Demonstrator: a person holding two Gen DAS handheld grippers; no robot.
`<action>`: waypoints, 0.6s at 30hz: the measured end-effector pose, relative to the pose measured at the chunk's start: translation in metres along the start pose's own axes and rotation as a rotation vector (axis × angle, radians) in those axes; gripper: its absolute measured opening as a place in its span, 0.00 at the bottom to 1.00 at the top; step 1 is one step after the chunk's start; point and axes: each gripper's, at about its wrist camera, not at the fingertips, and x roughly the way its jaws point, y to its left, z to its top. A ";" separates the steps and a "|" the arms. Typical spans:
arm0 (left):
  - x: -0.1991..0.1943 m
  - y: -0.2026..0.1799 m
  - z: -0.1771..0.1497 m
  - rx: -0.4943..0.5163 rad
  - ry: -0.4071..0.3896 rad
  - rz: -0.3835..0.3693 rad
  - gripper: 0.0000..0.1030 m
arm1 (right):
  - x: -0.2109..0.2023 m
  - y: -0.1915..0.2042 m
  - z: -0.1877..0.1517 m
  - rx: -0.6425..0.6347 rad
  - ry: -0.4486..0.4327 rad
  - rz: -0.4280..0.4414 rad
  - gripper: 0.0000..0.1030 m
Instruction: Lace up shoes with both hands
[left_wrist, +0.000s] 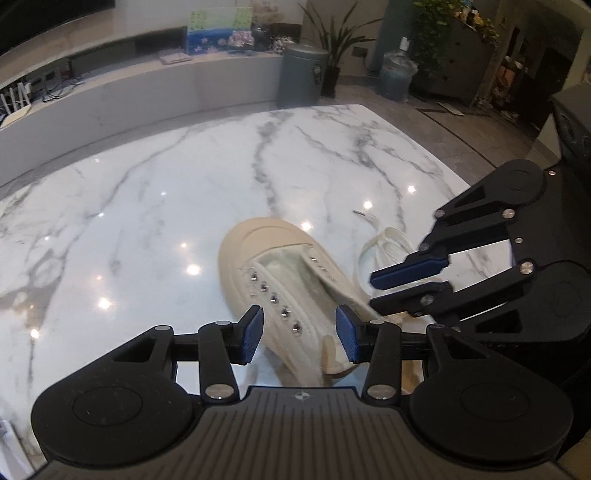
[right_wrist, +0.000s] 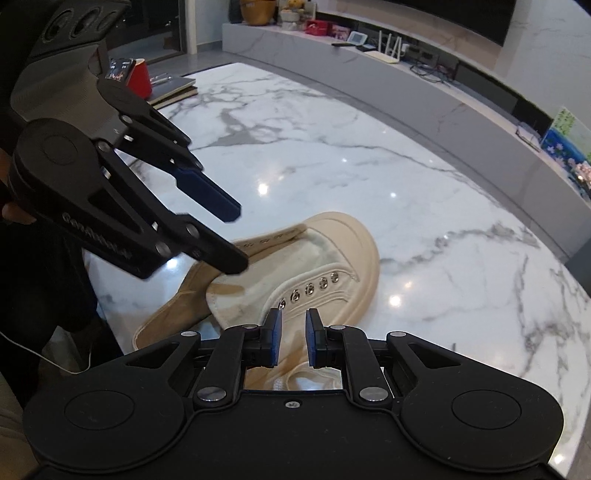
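A cream canvas shoe (left_wrist: 258, 240) lies unlaced on the marble table (left_wrist: 147, 177), toe pointing away, with its metal eyelets bare. Its white lace (left_wrist: 386, 240) lies in a loose heap to the right of the shoe, one tip on the marble. My left gripper (left_wrist: 300, 332) hangs open just above the shoe's eyelet row, its blue pads either side of it and not touching. My right gripper (left_wrist: 372, 291) comes in from the right by the lace. In the right wrist view the right gripper (right_wrist: 294, 338) shows a narrow gap with nothing in it, above the shoe (right_wrist: 332, 251). The left gripper (right_wrist: 236, 238) stands open there.
A red cup (right_wrist: 142, 75) and stacked notebooks (right_wrist: 173, 90) sit at the table's far left corner in the right wrist view. A grey bin (left_wrist: 301, 74) and a water bottle (left_wrist: 397, 75) stand on the floor beyond the table. A person's dark sleeve (right_wrist: 55, 288) is at the left.
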 end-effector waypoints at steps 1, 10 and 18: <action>0.000 -0.001 0.000 0.006 -0.005 -0.013 0.40 | 0.001 0.000 0.000 -0.001 0.001 0.005 0.13; 0.008 -0.009 0.002 0.085 -0.015 -0.116 0.40 | -0.004 -0.023 0.000 0.016 0.014 -0.001 0.13; -0.005 0.000 0.011 0.051 -0.049 -0.175 0.41 | 0.002 -0.064 -0.005 0.044 0.074 -0.115 0.13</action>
